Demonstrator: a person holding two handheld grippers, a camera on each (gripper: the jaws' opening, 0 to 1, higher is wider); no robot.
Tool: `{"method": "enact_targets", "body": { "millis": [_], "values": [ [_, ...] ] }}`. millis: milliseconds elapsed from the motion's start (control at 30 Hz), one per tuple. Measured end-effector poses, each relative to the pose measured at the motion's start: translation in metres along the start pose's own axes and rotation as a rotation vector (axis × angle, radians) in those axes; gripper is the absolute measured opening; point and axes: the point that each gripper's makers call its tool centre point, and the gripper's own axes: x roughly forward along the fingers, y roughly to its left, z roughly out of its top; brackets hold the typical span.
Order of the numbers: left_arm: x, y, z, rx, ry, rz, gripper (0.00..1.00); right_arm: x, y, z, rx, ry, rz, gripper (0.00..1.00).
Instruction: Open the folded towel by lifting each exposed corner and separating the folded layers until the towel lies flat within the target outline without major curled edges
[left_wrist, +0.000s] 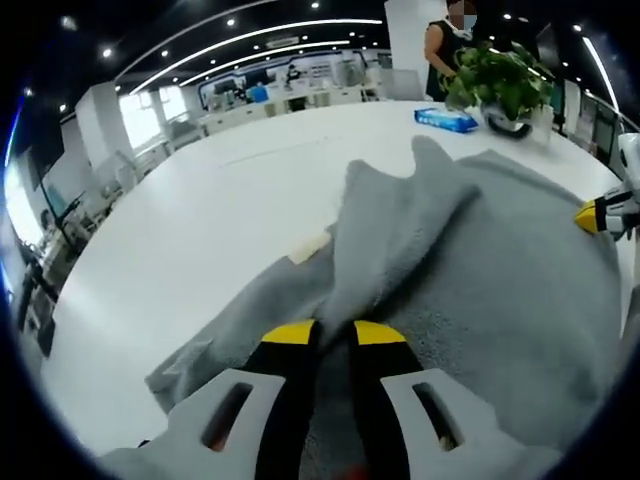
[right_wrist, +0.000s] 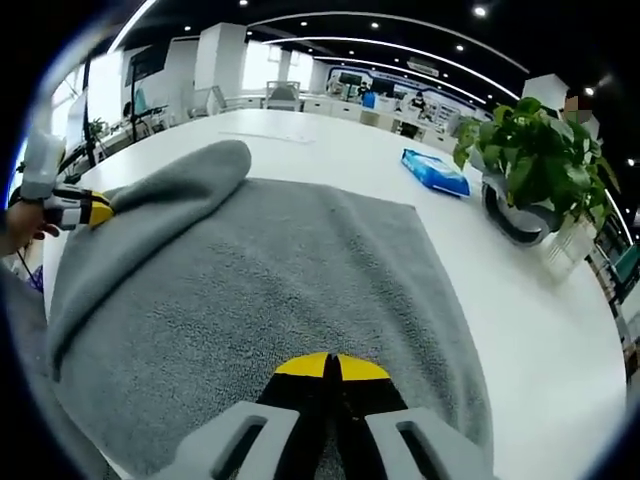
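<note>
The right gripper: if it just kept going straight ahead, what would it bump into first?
The right gripper would first meet the grey towel it already pinches, sliding over cloth, then bare white table. Depth is hard to judge.

In your left gripper view, the towel (left_wrist: 480, 260) runs under the jaws and off the lower right, so its near edge is hidden. The person (left_wrist: 445, 45) at top is cut off. In your right gripper view, the towel's (right_wrist: 270, 300) near hem lies beneath the jaws; the potted plant (right_wrist: 535, 160) is cropped at right.
</note>
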Motion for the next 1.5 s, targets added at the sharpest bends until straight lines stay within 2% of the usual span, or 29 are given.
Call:
{"method": "enact_targets", "body": {
  "millis": [133, 433, 867, 1000, 1300, 1400, 1500],
  "values": [
    [-0.001, 0.009, -0.002, -0.030, 0.005, 0.024, 0.13, -0.001, -0.007, -0.003, 0.005, 0.012, -0.029, 0.00],
    [-0.002, 0.019, -0.005, -0.037, 0.013, 0.067, 0.13, -0.004, -0.022, -0.009, 0.006, 0.038, -0.088, 0.00],
    [-0.010, 0.046, -0.015, -0.151, 0.025, 0.160, 0.13, -0.009, -0.042, -0.020, 0.018, 0.086, -0.168, 0.00],
    [-0.011, 0.048, -0.017, -0.165, 0.031, 0.175, 0.13, -0.011, -0.045, -0.022, 0.028, 0.094, -0.180, 0.00],
    [-0.020, 0.065, -0.025, -0.201, 0.060, 0.254, 0.14, -0.016, -0.051, -0.028, 0.075, 0.120, -0.205, 0.00],
    [-0.022, 0.067, -0.027, -0.251, 0.053, 0.255, 0.15, -0.018, -0.051, -0.029, 0.085, 0.127, -0.206, 0.00],
    [-0.022, 0.066, -0.027, -0.248, 0.055, 0.253, 0.15, -0.019, -0.051, -0.031, 0.089, 0.131, -0.204, 0.00]
  ]
}}
